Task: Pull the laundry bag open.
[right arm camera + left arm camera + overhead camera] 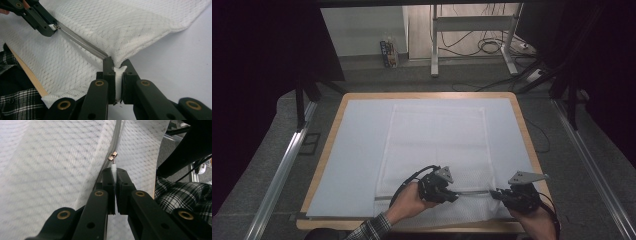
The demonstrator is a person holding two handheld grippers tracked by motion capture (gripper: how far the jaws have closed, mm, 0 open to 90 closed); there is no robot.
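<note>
Clamping white zipper pull [113, 167] with left gripper [114, 171]; pinching mesh bag [437, 145] edge beside zipper [82, 43] end with right gripper [117, 66].

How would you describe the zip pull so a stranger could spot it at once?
Start at the white mesh bag on the table. Follow its grey zip near the front edge to the left gripper. The pull is white, pinched there, below the coppery slider.

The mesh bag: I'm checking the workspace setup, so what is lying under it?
The white mesh bag lies on a pale blue mat that covers the wooden table. Whether anything lies between bag and mat, or inside the bag, is hidden by the fabric.
</note>
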